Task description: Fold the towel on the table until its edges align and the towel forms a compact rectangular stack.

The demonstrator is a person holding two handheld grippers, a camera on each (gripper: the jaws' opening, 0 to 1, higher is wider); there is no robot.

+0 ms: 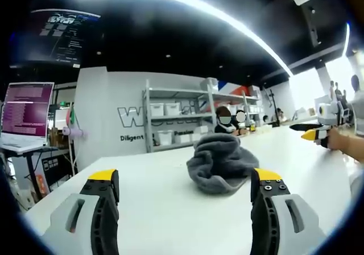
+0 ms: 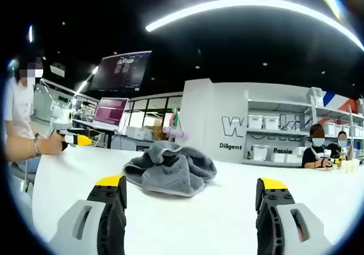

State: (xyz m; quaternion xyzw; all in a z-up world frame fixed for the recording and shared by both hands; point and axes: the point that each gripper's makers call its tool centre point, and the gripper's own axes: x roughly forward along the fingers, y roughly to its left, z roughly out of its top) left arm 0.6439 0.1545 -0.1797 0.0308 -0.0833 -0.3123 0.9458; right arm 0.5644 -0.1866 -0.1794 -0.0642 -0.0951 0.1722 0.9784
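A grey towel [image 1: 219, 164] lies crumpled in a heap on the white table [image 1: 153, 209]. In the left gripper view it sits just beyond my left gripper [image 1: 186, 178], which is open with nothing between its jaws. At the far right of that view a hand holds my right gripper [image 1: 315, 133] above the table, apart from the towel. From the other side, the towel [image 2: 170, 169] lies a little ahead of my right gripper [image 2: 191, 184], also open and holding nothing. My left gripper [image 2: 71, 139] shows at the left, held by a hand.
A laptop [image 1: 25, 110] stands on a stand past the table's left edge. Shelves with white bins [image 1: 170, 118] line the back wall. People sit at a far bench [image 2: 315, 149]. A person [image 2: 20, 112] stands at the table's left end.
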